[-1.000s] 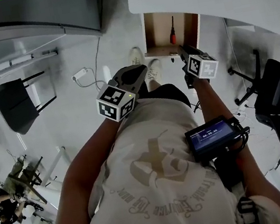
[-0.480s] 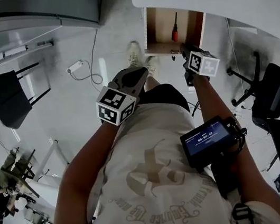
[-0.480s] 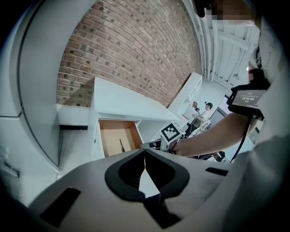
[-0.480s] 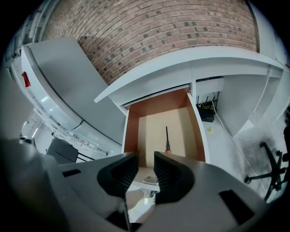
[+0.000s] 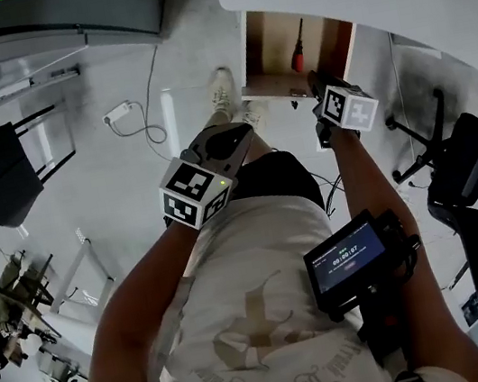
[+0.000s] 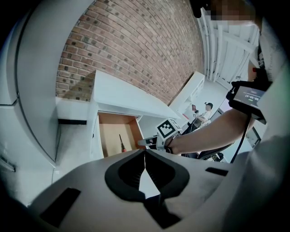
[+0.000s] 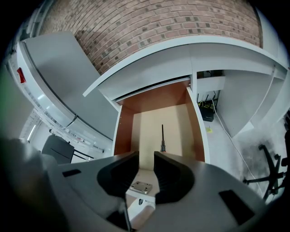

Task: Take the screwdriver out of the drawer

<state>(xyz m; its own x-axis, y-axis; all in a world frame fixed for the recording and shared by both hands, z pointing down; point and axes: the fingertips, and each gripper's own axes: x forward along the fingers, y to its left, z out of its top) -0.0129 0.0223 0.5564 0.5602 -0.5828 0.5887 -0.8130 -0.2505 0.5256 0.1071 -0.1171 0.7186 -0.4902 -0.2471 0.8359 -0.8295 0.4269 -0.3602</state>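
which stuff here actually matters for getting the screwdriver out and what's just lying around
For the job: screwdriver, lying in the open drawer; right gripper, open, aimed at it.

Just around: left gripper, shut and empty; black chair; office chair; white plug and cable on the floor.

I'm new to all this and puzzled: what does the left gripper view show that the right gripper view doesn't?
Only the left: its own shut left tongs, plus the right tongs and the person's forearm from the side. Only the right: those right tongs seen from behind, standing open. Both: the open drawer holding the screwdriver, and the brick wall.
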